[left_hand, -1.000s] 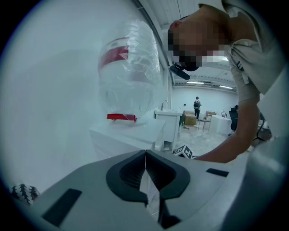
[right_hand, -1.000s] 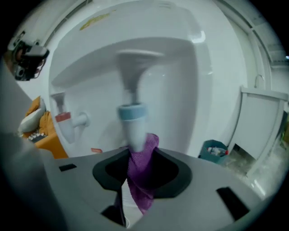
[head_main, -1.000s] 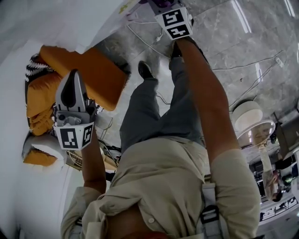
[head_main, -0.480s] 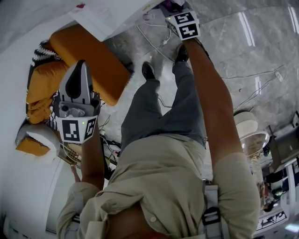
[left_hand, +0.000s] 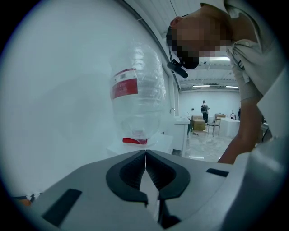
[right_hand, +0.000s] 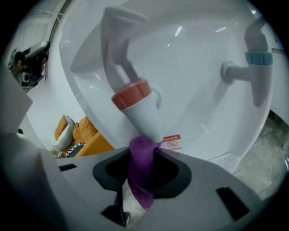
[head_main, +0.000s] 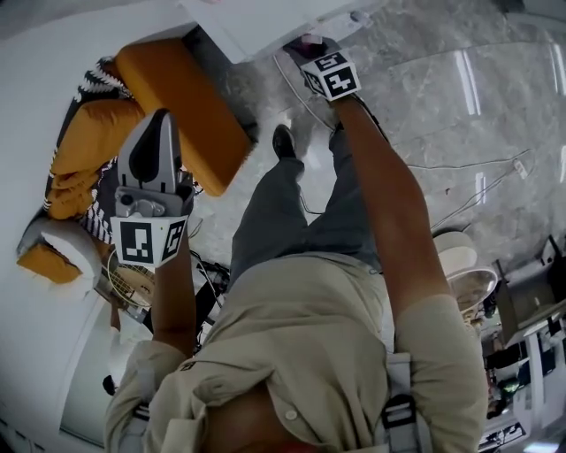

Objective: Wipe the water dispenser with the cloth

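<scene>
The white water dispenser stands at the top of the head view. In the right gripper view its recess shows a red-capped tap and a blue-capped tap. My right gripper is shut on a purple cloth, whose top touches the tip of the red tap's spout. In the head view that right gripper reaches forward at arm's length to the dispenser. My left gripper is held up at the left, jaws shut on nothing. The left gripper looks at the clear water bottle on the dispenser's top.
An orange sofa with cushions and a striped pillow stand left of the dispenser. White cables run over the marble floor. A round white table is at the right. The drip grille lies below the taps.
The head view has shifted, and the dispenser's front now shows at the top. My right gripper sits lower in the picture, the cloth still in it. The left gripper stays raised and shut.
</scene>
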A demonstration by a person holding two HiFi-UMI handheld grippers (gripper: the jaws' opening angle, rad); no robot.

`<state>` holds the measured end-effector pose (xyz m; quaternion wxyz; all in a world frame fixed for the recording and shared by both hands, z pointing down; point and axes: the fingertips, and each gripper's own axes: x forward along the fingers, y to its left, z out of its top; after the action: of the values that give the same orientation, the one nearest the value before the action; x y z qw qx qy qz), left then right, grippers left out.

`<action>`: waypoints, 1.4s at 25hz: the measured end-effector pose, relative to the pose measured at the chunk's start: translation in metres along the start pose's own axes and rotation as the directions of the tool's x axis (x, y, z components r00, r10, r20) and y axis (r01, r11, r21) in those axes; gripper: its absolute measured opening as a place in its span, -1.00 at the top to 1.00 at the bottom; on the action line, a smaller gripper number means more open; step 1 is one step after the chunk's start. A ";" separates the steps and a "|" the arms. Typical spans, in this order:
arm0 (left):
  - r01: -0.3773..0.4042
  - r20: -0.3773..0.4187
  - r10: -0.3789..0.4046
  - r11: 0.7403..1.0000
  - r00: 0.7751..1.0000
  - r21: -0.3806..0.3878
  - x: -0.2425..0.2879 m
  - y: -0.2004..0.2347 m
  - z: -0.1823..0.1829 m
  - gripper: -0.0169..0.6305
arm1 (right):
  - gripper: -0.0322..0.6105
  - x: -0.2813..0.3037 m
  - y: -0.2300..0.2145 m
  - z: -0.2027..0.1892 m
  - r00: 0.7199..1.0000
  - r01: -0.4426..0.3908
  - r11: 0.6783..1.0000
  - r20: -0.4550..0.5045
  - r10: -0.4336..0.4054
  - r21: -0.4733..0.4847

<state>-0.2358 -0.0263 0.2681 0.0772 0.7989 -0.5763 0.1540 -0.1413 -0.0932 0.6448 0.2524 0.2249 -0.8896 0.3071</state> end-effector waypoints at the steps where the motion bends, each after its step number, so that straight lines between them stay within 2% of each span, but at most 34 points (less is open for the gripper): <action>1: -0.004 0.004 0.004 1.000 1.000 0.000 -0.003 0.001 0.002 0.89 | 0.47 0.000 0.005 -0.001 1.000 -0.005 1.000 0.000 0.005 0.015; 8: -0.018 0.033 0.018 1.000 0.999 -0.003 -0.024 0.007 0.020 0.89 | 0.48 -0.017 0.037 0.005 1.000 -0.017 0.998 0.012 0.016 0.065; 14: -0.035 0.076 0.034 0.999 0.997 0.005 -0.039 0.015 0.048 0.89 | 0.48 -0.050 0.065 0.043 0.997 -0.053 0.998 0.055 0.051 0.025; 19: -0.044 0.119 0.041 0.999 0.992 0.020 -0.057 0.036 0.074 0.89 | 0.48 -0.079 0.075 0.074 0.998 -0.027 1.000 0.053 0.028 -0.012; 22: -0.055 0.135 0.050 0.998 0.990 0.038 -0.079 0.051 0.089 0.89 | 0.48 -0.101 0.091 0.095 0.999 -0.015 0.999 0.049 0.017 -0.046; 25: -0.048 0.100 0.041 0.997 0.994 0.066 -0.108 0.057 0.087 0.89 | 0.48 -0.135 0.114 0.110 0.998 -0.003 0.997 0.064 0.008 -0.078; 28: -0.059 0.090 0.054 0.997 0.994 0.053 -0.133 0.064 0.088 0.89 | 0.48 -0.172 0.138 0.133 0.996 0.016 0.990 0.095 -0.003 -0.139; 35: -0.104 0.132 0.103 0.995 0.986 0.001 -0.196 0.096 0.111 0.89 | 0.48 -0.263 0.224 0.214 0.985 0.056 0.936 0.174 0.005 -0.348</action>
<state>-0.3658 0.0847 0.0924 0.0276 0.7765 -0.6204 0.1071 -0.1287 -0.0107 0.2473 0.2149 0.2133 -0.9456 0.1191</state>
